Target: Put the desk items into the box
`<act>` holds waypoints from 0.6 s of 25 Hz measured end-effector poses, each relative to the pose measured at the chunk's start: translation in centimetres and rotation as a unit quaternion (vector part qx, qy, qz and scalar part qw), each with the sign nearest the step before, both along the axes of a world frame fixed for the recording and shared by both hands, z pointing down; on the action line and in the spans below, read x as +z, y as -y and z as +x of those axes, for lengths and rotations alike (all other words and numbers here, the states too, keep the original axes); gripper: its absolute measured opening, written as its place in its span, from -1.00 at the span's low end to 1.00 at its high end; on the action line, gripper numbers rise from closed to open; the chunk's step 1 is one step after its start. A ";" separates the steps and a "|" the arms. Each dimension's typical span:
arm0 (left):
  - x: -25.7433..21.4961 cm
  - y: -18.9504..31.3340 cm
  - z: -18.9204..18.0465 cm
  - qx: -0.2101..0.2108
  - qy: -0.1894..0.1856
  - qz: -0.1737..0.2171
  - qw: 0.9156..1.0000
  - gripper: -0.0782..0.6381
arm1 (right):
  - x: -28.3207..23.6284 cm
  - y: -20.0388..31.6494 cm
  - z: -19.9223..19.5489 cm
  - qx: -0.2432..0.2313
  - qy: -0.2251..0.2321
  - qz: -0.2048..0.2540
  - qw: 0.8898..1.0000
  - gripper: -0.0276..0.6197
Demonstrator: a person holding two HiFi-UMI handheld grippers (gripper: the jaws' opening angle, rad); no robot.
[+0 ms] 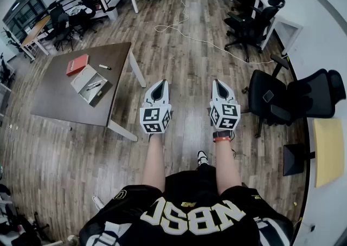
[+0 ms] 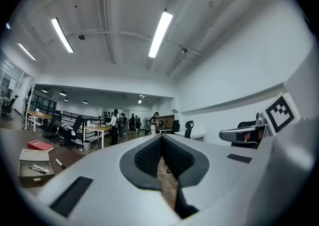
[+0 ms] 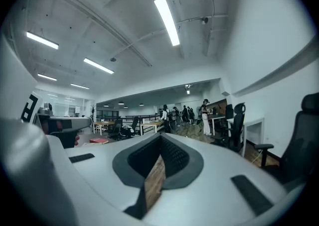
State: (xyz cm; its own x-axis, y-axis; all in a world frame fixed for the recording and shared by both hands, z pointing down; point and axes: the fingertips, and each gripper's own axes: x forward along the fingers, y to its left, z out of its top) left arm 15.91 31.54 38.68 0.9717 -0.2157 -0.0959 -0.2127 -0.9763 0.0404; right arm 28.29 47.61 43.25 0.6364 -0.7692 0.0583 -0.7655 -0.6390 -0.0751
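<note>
Both tongs are pinched shut on nothing, left gripper (image 1: 161,84) and right gripper (image 1: 217,83). At my nine o'clock a shallow, rectangular grey box (image 1: 101,96) lies open on the dark matte table (image 1: 59,98), with a flat red case (image 1: 77,64) at its eleven.

We found the dark table (image 1: 54,96) on the wood floor (image 1: 184,66), well off to the left of the left gripper (image 1: 158,84) and clear of it. On it lay an open box (image 1: 87,85), a flat red item (image 1: 77,64) just beyond the box, and a marker (image 1: 104,66) on the gripper's side of the red item.
</note>
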 end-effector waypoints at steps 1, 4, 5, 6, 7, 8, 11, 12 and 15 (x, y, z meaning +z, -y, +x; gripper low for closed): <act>0.0 0.0 0.7 -0.002 -0.002 -0.003 1.000 -0.74 | 0.1 0.0 0.8 0.000 0.000 -0.001 1.000 -0.89; 0.1 0.3 2.6 -0.010 -0.003 -0.005 1.000 -0.74 | 0.2 0.1 3.1 -0.005 -0.001 -0.004 1.000 -0.89; 0.1 0.4 3.2 -0.013 -0.002 -0.004 1.000 -0.74 | 0.2 0.2 3.9 -0.007 -0.002 -0.004 1.000 -0.89; 0.1 0.5 3.8 -0.017 -0.001 -0.002 1.000 -0.74 | 0.1 0.2 4.6 -0.009 -0.002 -0.003 1.000 -0.89; 0.2 0.6 4.5 -0.020 0.000 -0.001 1.000 -0.74 | 0.0 0.3 5.4 -0.011 -0.003 -0.002 1.000 -0.89; 0.3 0.6 5.2 -0.024 0.001 0.000 1.000 -0.74 | -0.1 0.3 6.2 -0.014 -0.005 -0.001 1.000 -0.89; 0.6 0.8 7.0 -0.037 0.002 0.001 0.999 -0.74 | -0.4 0.6 8.4 -0.024 -0.010 0.000 1.000 -0.89; 0.7 0.8 7.6 -0.042 0.001 0.002 0.999 -0.74 | -0.4 0.7 9.0 -0.028 -0.011 0.000 1.000 -0.89; 0.7 0.8 9.0 -0.055 0.000 0.003 0.998 -0.74 | -0.3 1.2 10.8 -0.042 -0.010 0.001 0.999 -0.89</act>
State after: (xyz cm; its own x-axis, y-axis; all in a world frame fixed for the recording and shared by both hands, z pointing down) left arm 24.89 30.74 39.37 0.9421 -0.3209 -0.0970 -0.3190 -0.9471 0.0353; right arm 39.10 46.40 42.95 0.5706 -0.8200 0.0445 -0.8179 -0.5723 -0.0599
